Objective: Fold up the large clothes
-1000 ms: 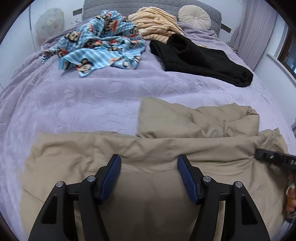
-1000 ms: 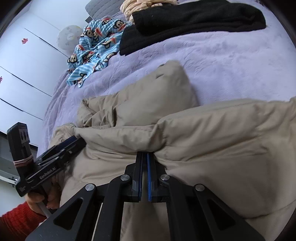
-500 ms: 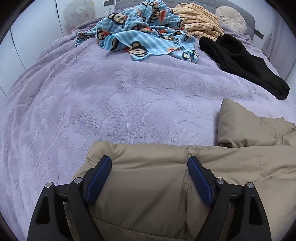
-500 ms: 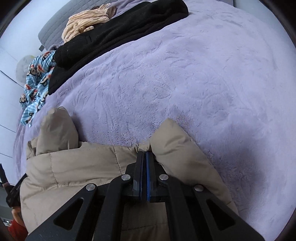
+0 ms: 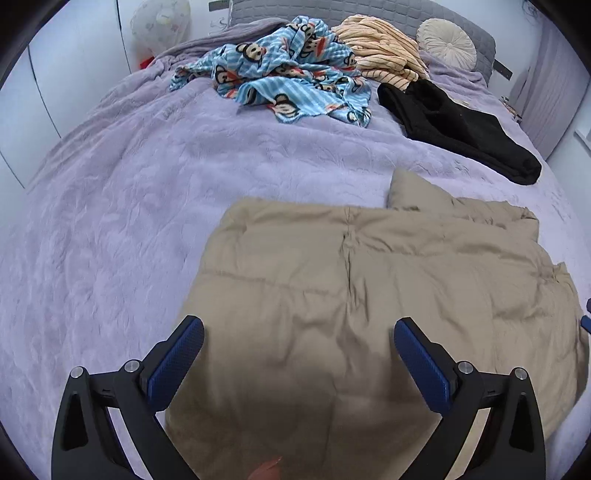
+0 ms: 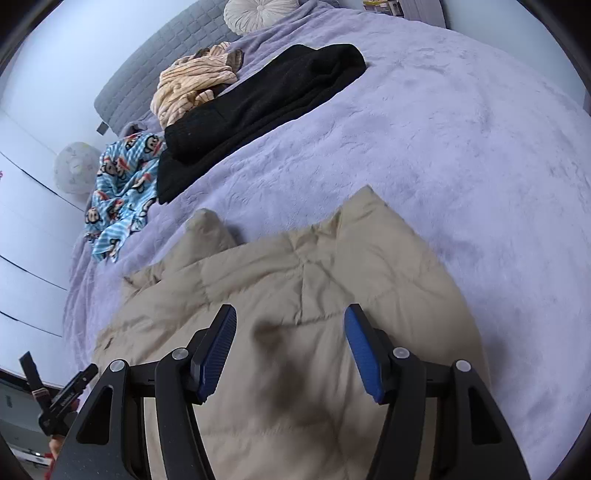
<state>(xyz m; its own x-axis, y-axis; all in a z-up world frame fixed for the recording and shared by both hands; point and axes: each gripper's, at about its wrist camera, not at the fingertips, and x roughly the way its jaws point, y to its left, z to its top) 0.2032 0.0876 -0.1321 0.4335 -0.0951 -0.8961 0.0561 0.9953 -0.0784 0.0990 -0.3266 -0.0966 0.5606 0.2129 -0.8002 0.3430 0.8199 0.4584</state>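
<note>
A beige padded coat (image 5: 362, 295) lies folded over on the lilac bed cover (image 5: 110, 221), with a sleeve end (image 5: 413, 192) sticking out at its far side. It also shows in the right wrist view (image 6: 295, 295). My left gripper (image 5: 299, 339) is open and empty, just above the coat's near left part. My right gripper (image 6: 290, 332) is open and empty above the coat's near right part. The left gripper's body shows at the lower left of the right wrist view (image 6: 62, 398).
At the far end of the bed lie a blue monkey-print blanket (image 5: 280, 81), a striped cream garment (image 5: 380, 51) and a black garment (image 5: 461, 129). A round cream cushion (image 5: 445, 44) leans on the grey headboard (image 5: 369, 11). White wardrobe doors (image 5: 55, 74) stand to the left.
My right gripper was shut on the coat's edge and has let go; it now stands open above it. The coat lies folded over toward the right. My left gripper stayed open and drew back.
</note>
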